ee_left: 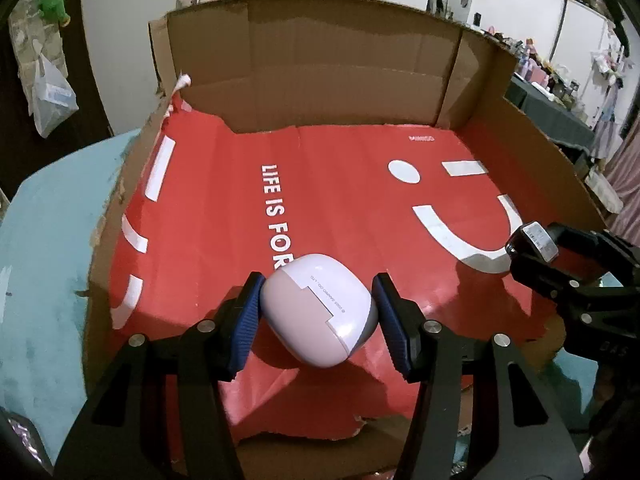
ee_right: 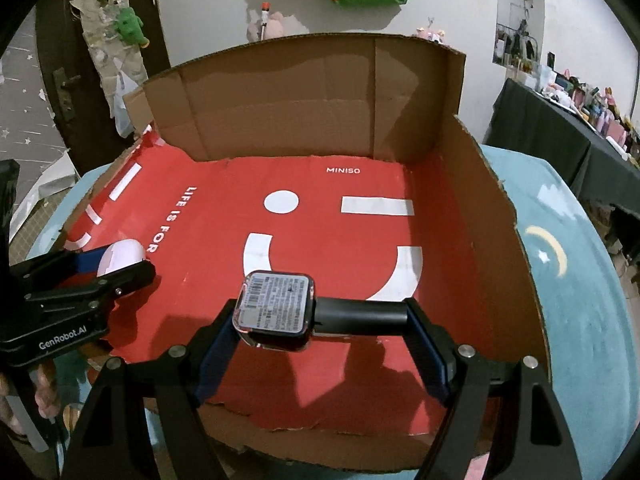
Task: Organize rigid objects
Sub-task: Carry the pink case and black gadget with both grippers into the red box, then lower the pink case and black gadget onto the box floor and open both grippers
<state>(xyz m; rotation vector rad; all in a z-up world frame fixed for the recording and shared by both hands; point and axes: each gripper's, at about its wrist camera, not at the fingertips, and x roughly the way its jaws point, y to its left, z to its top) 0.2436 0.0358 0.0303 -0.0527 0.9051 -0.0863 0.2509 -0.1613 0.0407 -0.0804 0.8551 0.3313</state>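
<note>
Watch (ee_right: 276, 307) strap ends hide behind right claw (ee_right: 320, 330) pads.

A red sheet (ee_right: 320, 248) with white shapes and white letters is seen in a brown cardboard box (ee_right: 280, 112). A pale pink-and-white case (ee_left: 318, 312) is shown low in the frame.

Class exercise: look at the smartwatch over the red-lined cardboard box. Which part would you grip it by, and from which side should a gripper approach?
Grip it end to end: one pad on the square case's outer edge, the other on the strap's free end. The smartwatch lies sideways, strap pointing right, so coming from the near side lets the fingers span its length, as the right hand-held gripper does now. The labelled back faces the camera.
</note>
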